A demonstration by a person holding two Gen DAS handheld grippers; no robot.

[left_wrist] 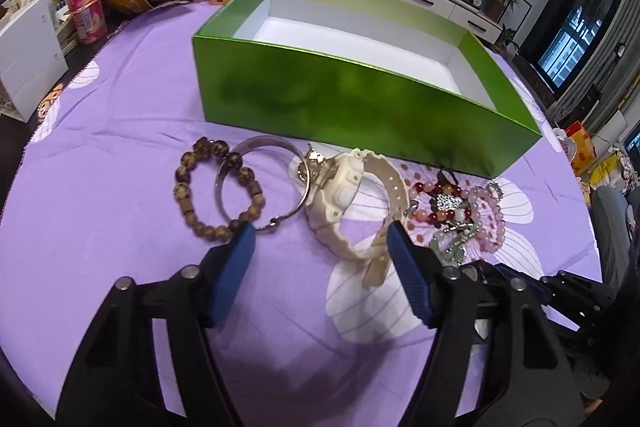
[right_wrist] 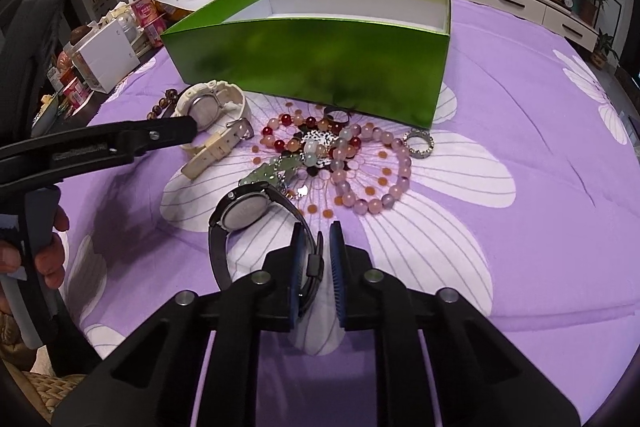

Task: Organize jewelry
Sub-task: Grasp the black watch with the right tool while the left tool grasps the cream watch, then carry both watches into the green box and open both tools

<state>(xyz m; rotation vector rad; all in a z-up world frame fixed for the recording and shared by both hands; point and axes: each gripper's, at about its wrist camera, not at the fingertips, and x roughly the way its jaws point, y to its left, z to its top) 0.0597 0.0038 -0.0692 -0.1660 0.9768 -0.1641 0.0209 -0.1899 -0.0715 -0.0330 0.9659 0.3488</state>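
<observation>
I am pinching the black watch (right_wrist: pixel 250 223) strap in my right gripper (right_wrist: pixel 315 259), near the green box (right_wrist: pixel 312 63); my left gripper (left_wrist: pixel 322 255), spread wide, is hovering over the cream watch (left_wrist: pixel 348 203). Lifting slowly should avoid snagging beads.

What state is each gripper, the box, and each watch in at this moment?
Left gripper: open, fingers either side of the cream watch.
Right gripper: shut on the black watch's strap.
Green cardboard box: lidless; visible interior empty.
Cream plastic watch: lying on the purple floral cloth, not gripped.
Black round-faced watch: held by its strap.
</observation>
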